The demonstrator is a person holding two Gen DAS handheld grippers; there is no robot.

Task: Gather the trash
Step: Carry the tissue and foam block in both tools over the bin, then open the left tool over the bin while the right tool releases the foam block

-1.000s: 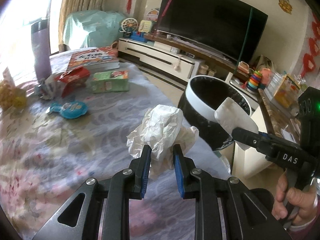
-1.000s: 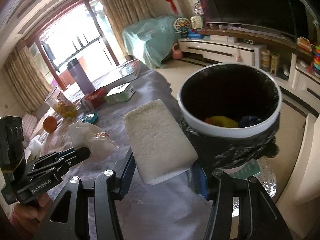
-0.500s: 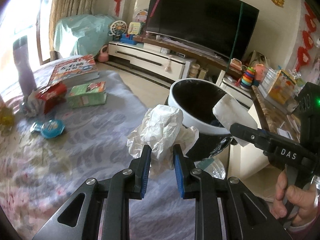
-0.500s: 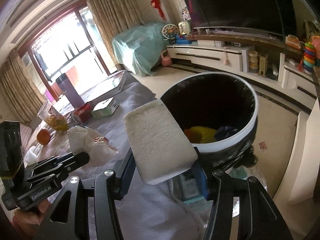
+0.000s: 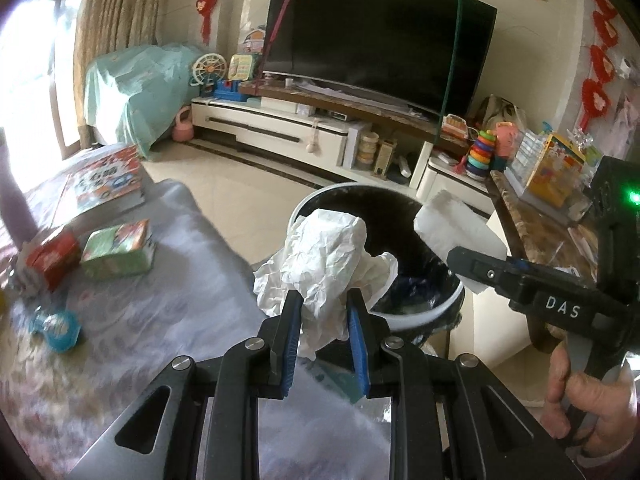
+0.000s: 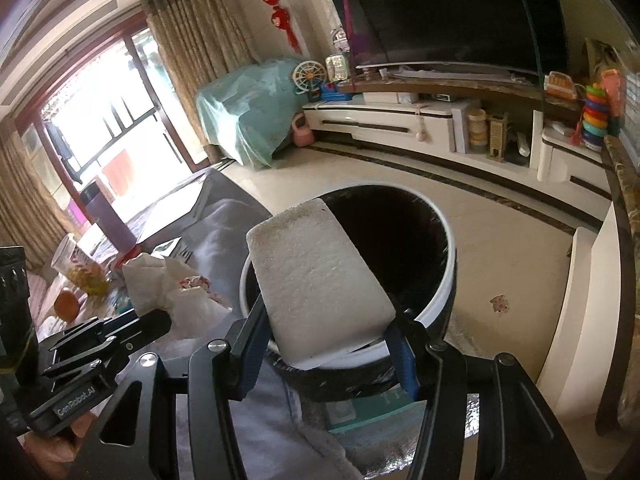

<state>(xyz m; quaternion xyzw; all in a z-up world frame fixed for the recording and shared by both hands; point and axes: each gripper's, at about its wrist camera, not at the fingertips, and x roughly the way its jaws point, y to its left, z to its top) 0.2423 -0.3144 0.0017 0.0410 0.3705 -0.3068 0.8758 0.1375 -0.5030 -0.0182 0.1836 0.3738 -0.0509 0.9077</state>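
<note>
Both loads are now carried closer over the trash bin (image 6: 440, 300): crumpled paper (image 5: 328, 256) clamped in the left gripper (image 5: 324, 312), foam block (image 6: 316, 276) clamped in the right gripper (image 6: 328, 344). Neither is dropped yet; boxes (image 5: 118, 250) are left on the table.

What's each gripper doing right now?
Left gripper: shut on crumpled paper.
Right gripper: shut on white foam block.

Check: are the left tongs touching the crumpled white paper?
Touching. In the left wrist view, both blue pads of the left tongs press into the crumpled white paper, pinching its lower part, above the bin.
</note>
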